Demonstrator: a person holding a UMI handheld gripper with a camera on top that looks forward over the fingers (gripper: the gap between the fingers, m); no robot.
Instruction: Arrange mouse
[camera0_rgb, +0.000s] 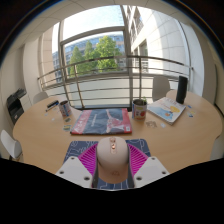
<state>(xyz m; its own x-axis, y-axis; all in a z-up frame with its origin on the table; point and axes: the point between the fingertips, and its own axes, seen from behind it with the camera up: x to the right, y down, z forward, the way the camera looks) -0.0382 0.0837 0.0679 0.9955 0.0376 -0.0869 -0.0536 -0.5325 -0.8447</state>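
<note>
Gripper (112, 166) at the near edge of the tabletop (45, 130). Fingers part-closed, both magenta pads (88, 160) pressed against the sides of a pale, rounded mouse (113, 160); no gap visible on either flank. Mouse sits nose-forward between the fingers, scroll wheel showing as a small reddish mark on top. Whether its underside rests on the tabletop or is lifted clear: cannot tell, base is hidden by the fingers.

Just ahead of the fingertips: a patterned mouse mat (101, 121), reddish and blue, lying flat, apart from the mouse.

Left of the mat: a small dark object (64, 110), too small to identify. Right of the mat: a dark cup (139, 108), upright. Further right: papers or a flat tray (168, 110).

Beyond the tabletop: large window (95, 50), railing, trees, neighbouring building.
</note>
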